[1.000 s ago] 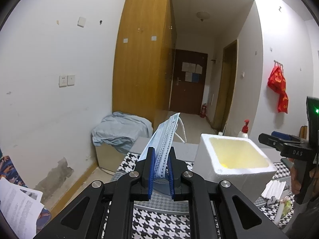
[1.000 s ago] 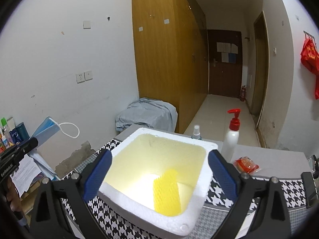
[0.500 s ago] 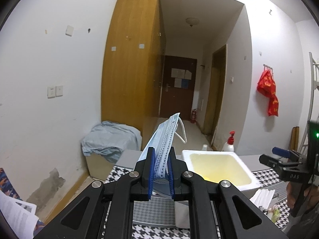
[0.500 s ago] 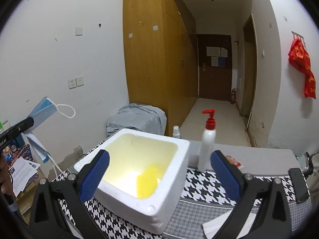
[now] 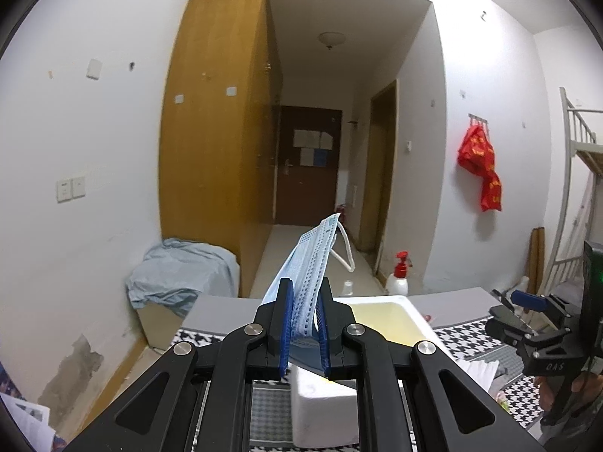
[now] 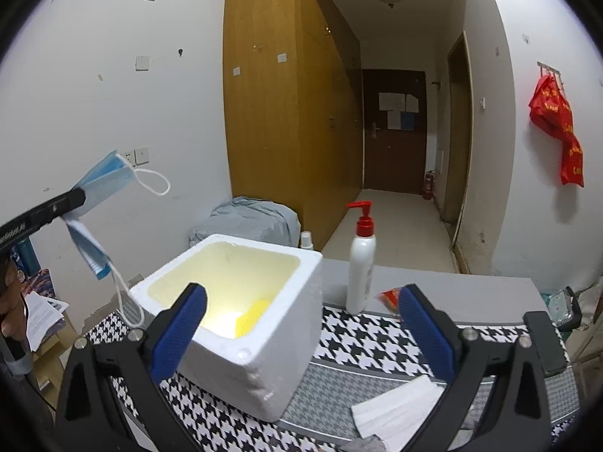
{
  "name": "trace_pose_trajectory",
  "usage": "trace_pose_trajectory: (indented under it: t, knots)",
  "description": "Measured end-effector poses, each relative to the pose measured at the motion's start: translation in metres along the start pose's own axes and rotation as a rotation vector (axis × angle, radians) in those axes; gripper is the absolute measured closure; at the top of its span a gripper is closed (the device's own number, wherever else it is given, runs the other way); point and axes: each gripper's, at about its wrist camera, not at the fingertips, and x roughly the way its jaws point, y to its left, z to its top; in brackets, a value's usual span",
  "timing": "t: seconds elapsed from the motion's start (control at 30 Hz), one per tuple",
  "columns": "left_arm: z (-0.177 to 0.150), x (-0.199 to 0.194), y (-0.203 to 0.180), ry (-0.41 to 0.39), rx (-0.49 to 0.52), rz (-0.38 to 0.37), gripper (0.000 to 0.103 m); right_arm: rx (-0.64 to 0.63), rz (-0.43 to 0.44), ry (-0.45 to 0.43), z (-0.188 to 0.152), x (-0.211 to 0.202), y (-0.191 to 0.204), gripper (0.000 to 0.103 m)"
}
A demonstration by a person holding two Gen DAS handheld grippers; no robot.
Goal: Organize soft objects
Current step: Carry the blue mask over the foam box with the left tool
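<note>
My left gripper point(image 5: 304, 295) is shut on a blue face mask point(image 5: 312, 260) and holds it in the air, up and left of a white foam box point(image 6: 260, 324). In the right wrist view the mask point(image 6: 105, 180) droops from the left gripper point(image 6: 77, 197), its white ear loops hanging. The foam box point(image 5: 388, 320) stands on the houndstooth cloth point(image 6: 361, 350) with a yellow sponge point(image 6: 252, 316) inside. My right gripper point(image 6: 301, 324) is open and empty, low over the cloth in front of the box; it also shows in the left wrist view point(image 5: 527, 320).
A white pump bottle with a red top point(image 6: 361, 263) stands behind the box, a small spray bottle point(image 6: 306, 240) at its far side. A red packet point(image 6: 390, 297) and white folded tissue point(image 6: 399, 410) lie on the table. A grey cloth bundle point(image 6: 248, 218) sits by the wardrobe.
Both grippers have pulled back and risen; the box now looks smaller and lower in both views. The mask stays clamped in the left gripper. The right gripper stays open.
</note>
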Motion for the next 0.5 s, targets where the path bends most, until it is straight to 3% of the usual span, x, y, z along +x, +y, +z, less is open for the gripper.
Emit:
trace_pose_trajectory:
  t: [0.5]
  knots:
    - [0.01, 0.052, -0.032, 0.104, 0.05, -0.078, 0.09, 0.04, -0.097, -0.027, -0.025, -0.032, -0.031, 0.0]
